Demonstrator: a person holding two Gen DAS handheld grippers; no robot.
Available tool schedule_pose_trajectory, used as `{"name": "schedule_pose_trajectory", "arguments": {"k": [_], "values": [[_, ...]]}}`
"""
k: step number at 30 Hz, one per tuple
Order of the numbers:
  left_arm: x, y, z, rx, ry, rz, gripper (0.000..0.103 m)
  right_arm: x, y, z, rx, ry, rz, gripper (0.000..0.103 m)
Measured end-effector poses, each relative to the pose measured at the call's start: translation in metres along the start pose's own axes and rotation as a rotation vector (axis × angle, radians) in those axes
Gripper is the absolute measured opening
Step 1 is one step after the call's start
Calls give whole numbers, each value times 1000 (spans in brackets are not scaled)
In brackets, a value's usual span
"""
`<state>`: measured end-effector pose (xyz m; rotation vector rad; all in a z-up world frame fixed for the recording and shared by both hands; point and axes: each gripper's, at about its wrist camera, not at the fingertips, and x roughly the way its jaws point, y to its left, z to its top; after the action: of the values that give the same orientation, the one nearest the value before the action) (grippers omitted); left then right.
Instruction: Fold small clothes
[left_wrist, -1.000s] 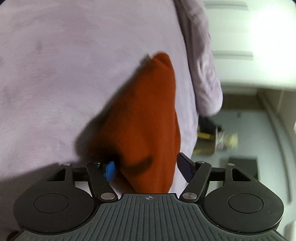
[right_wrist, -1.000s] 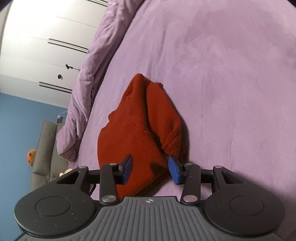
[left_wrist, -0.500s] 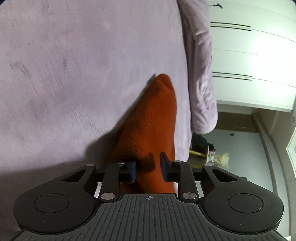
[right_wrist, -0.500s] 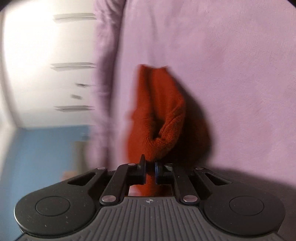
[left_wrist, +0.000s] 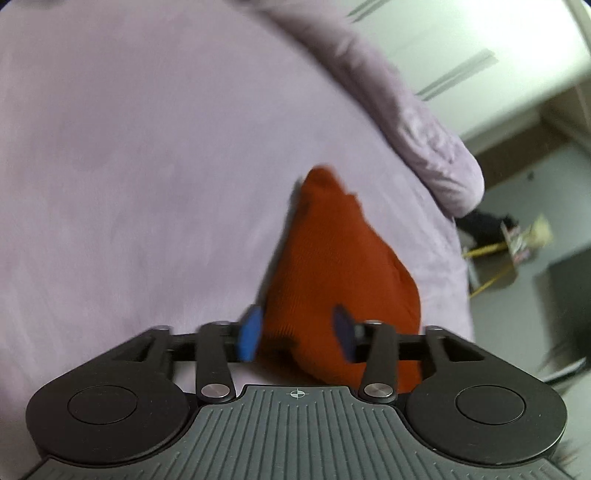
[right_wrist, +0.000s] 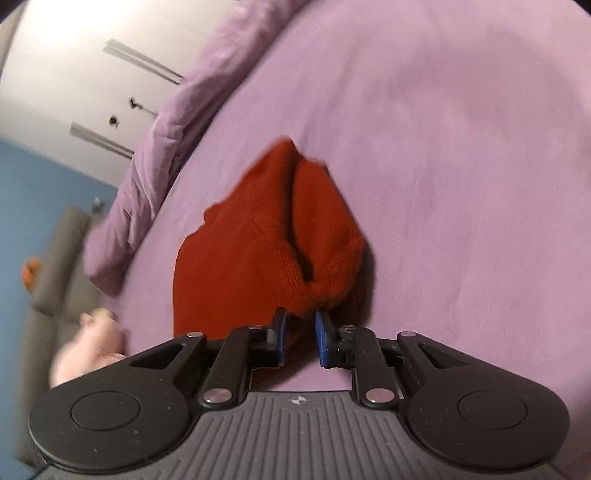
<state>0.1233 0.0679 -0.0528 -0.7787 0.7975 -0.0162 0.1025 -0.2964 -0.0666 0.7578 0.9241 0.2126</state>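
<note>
A rust-red knitted garment lies bunched on the purple bedspread. My left gripper is open, its blue pads apart on either side of the garment's near end. In the right wrist view the same garment shows a long fold down its middle. My right gripper stands slightly apart around the garment's near corner, the cloth lying between the pads; the frame is blurred.
A rumpled purple duvet runs along the bed's far edge, also in the right wrist view. White wardrobe doors, a blue wall and a grey sofa stand beyond. Clutter lies on the floor.
Both grippers were closed on the red garment half a second ago; now the left jaws have opened wide and the right jaws have parted slightly. The garment has dropped back onto the bed.
</note>
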Motion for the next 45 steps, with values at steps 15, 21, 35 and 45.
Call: {"name": "schedule_pose_trajectory", "arguments": {"k": [15,21,35,45], "values": [[41,-25,-26,312,135,255,67,45,51,-17,-592,-50,-251,15],[49,-35,-33,392,124,310,73,52,58,-23,-659,-41,-284,15],[12,-30,-73,572,181,433,83,23,64,-57,-678,79,-437,62],[-45,-41,-52,441,27,472,98,-9,96,-69,-594,172,-381,93]]}}
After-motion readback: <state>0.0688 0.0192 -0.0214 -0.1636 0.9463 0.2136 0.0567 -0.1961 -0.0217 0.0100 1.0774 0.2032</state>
